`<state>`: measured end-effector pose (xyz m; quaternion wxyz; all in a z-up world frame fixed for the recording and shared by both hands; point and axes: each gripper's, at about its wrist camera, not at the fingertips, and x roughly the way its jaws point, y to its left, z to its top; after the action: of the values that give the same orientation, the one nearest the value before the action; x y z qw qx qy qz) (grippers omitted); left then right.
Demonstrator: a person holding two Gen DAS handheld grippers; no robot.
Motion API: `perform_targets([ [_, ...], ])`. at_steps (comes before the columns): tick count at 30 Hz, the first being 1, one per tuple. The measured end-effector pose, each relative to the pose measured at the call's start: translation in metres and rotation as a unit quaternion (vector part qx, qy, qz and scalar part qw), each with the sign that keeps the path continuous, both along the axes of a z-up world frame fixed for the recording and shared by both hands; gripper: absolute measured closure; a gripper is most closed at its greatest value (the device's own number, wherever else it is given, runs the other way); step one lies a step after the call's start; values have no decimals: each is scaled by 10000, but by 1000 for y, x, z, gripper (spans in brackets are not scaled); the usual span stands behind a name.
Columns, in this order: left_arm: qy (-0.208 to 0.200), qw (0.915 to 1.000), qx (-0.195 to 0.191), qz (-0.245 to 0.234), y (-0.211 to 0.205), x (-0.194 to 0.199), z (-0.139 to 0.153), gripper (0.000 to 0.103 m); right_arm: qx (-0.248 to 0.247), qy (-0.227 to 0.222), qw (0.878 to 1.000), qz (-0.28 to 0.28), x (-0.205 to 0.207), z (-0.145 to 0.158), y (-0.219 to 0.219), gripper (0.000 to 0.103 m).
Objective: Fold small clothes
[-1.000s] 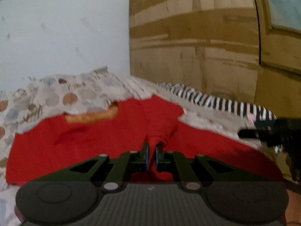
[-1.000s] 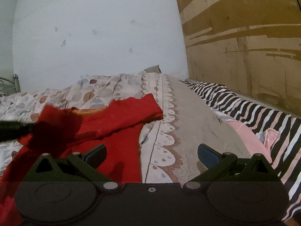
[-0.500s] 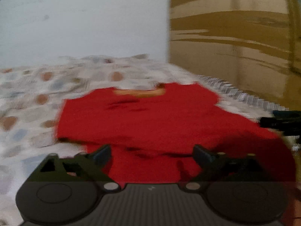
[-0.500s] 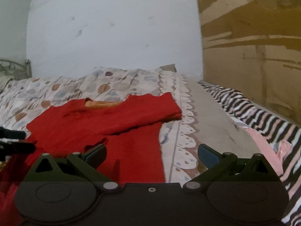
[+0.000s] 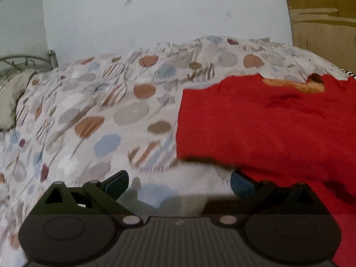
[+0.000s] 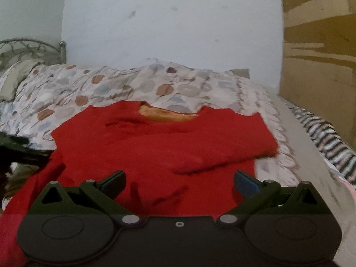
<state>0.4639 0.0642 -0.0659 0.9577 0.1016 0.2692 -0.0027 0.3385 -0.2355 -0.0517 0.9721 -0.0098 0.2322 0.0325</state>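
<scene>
A small red shirt (image 6: 160, 142) with an orange neckline lies flat on the patterned bedspread (image 6: 93, 89), its sleeves folded in across the body. My right gripper (image 6: 179, 181) hovers open over the shirt's lower part, nothing between its fingers. In the left wrist view the red shirt (image 5: 267, 124) fills the right half. My left gripper (image 5: 179, 181) stands open over the bedspread (image 5: 89, 115) just left of the shirt's edge, holding nothing. At the far left of the right wrist view a dark shape (image 6: 13, 144), apparently the left gripper, is blurred.
A white wall (image 6: 169, 22) rises behind the bed. Brown cardboard (image 6: 318, 66) stands at the right. A black-and-white striped cloth (image 6: 327, 140) lies along the bed's right side. A metal bed frame (image 6: 33, 46) and a pillow sit at the far left.
My left gripper let go of the red fabric it pinched, opened wide and swung left off the shirt. My right gripper stayed open and moved left, over the shirt's middle.
</scene>
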Motion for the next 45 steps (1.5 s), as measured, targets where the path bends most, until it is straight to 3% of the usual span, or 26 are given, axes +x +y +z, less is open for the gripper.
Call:
perform_targets([
  [4,-261,9996,84,43,1,23,1,3,-208,255,9994,90,19,-12,13,0],
  [7,-457,9982,194,335,7,36,2,3,-237,520,9983,98,25,-24,15,0],
  [9,-506,9969,36,600,21,41,3,2,-152,475,9987,105,23,-24,13,0],
  [12,-311,9973,-234,617,37,44,0,2,5,497,9987,100,23,-25,8,0],
  [20,-199,9987,78,452,33,28,2,2,-22,474,9989,53,20,-25,9,0],
  [24,-190,9989,202,371,35,-8,10,1,94,275,9996,-24,6,-19,2,0],
  [26,-155,9995,-4,293,39,-35,15,0,26,193,9998,-109,-7,-15,-3,0],
  [28,24,9987,-465,216,44,-63,19,0,-253,160,9993,-235,-21,-16,-6,0],
  [31,239,9895,-1422,-85,48,-104,21,0,-803,118,9955,-498,-45,-21,-16,0],
  [33,390,9819,-1814,-369,47,-122,18,0,-865,161,9944,-588,-59,-26,-29,0],
  [39,774,9696,-2104,-980,40,-127,7,3,423,292,9982,-322,-79,-23,-66,3],
  [42,1064,9590,-2447,-956,43,-112,4,18,1005,274,9940,-323,-73,-19,-80,14],
  [45,1220,9501,-2743,-847,46,-101,1,43,1335,348,9889,-556,-64,-17,-90,39],
])
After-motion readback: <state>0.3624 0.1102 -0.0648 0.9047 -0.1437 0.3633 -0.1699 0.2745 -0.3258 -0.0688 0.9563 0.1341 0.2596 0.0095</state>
